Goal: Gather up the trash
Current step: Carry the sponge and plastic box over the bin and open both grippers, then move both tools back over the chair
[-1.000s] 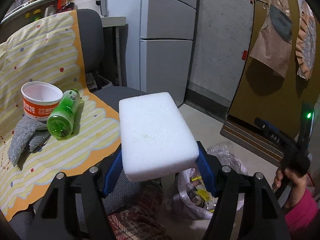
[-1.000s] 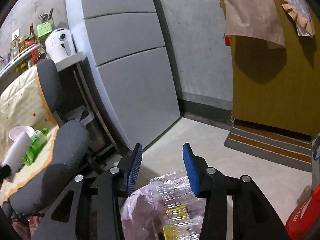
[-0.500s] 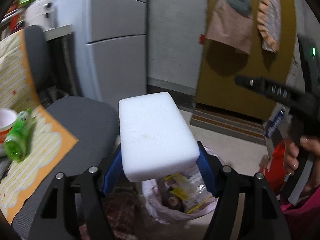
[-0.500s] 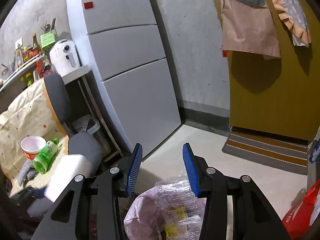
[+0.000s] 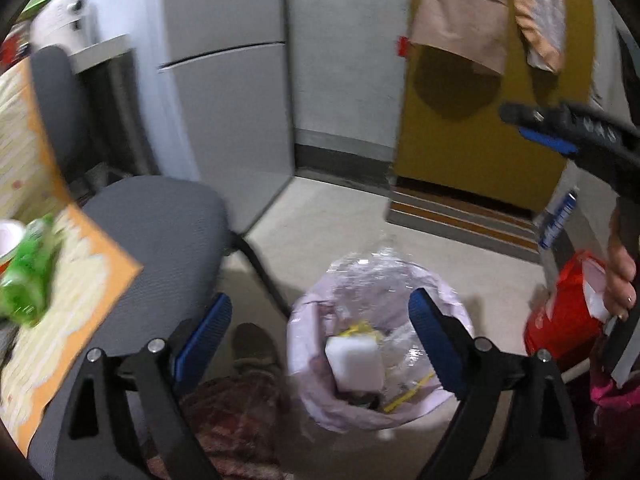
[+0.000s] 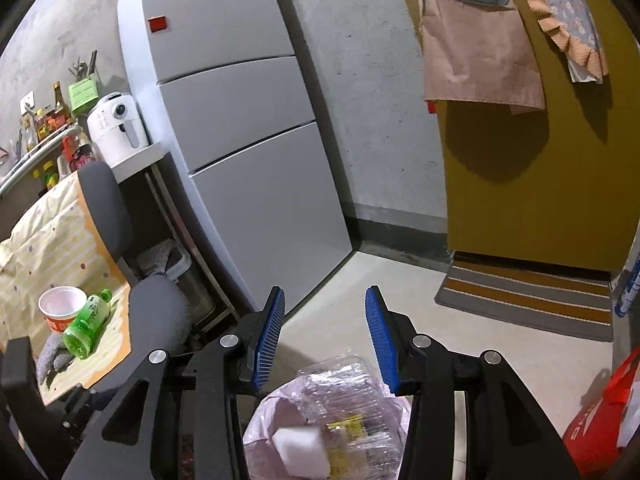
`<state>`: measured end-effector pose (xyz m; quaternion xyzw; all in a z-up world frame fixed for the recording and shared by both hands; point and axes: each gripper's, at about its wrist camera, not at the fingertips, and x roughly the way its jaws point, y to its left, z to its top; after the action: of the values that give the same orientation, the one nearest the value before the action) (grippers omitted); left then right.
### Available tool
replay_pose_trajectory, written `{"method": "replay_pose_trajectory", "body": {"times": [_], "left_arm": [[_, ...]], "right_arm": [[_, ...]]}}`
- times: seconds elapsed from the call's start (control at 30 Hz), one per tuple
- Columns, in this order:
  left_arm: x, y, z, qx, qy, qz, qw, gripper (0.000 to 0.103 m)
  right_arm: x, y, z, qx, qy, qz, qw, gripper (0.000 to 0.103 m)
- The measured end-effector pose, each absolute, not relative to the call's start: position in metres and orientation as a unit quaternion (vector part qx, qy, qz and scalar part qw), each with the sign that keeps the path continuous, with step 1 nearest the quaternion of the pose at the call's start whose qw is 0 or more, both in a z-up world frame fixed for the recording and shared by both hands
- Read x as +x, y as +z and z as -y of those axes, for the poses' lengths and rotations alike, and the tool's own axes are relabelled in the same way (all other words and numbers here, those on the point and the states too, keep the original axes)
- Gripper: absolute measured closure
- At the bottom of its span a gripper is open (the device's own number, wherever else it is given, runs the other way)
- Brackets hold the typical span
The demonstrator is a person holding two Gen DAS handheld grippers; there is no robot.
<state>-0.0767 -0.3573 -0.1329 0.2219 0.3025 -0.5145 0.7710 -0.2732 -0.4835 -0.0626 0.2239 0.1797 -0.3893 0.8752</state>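
The white foam block (image 5: 356, 362) lies inside the pale pink trash bag (image 5: 316, 400) on the floor, among clear plastic and yellow wrappers. My left gripper (image 5: 320, 330) hangs above the bag with its jaws opening wide and nothing between them. In the right wrist view the foam block (image 6: 302, 454) and the trash bag (image 6: 260, 436) sit below my right gripper (image 6: 325, 334), which is open and empty. On the chair's striped paper lie a green bottle (image 6: 86, 330) and a red-and-white paper cup (image 6: 60, 306). My right gripper (image 5: 560, 132) also shows at the right of the left wrist view.
A grey office chair (image 5: 160, 216) stands left of the bag. A grey fridge (image 6: 240, 140) is behind it, a yellow door (image 6: 540, 200) with a striped mat (image 6: 520, 296) to the right. A red bag (image 5: 560, 320) stands right of the trash bag. A grey glove (image 6: 54, 354) lies by the bottle.
The left gripper swung right from the chair to above the trash bag, opened, and the foam block dropped from its jaws into the bag. The right gripper rose a little.
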Motion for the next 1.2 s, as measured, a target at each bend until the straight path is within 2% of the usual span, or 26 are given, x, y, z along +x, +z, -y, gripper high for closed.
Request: {"method": "replay_pose_trajectory", "body": {"times": [0.47,0.6,1.1,1.2], "left_arm": [[-0.016,-0.108,0.239,0.142,-0.381,-0.306,0.861,0.015],[0.008,-0.106,0.195,0.117,-0.327,-0.313,0.884,0.015],[0.094,-0.086,0.064,0.063,-0.127,-0.312,0.94,0.015],[0.108,-0.082,0.046,0.054,-0.103,-0.315,0.942,0.015]], "right_arm": [[-0.188,-0.046,0.415,0.192,-0.265,-0.232,0.916,0.058],[-0.147,-0.045,0.391,0.174,-0.213,-0.258,0.926,0.054],[0.025,-0.052,0.306,0.099,-0.076,-0.32,0.939,0.049],[0.061,-0.06,0.3,0.105,-0.067,-0.337,0.933,0.04]]}}
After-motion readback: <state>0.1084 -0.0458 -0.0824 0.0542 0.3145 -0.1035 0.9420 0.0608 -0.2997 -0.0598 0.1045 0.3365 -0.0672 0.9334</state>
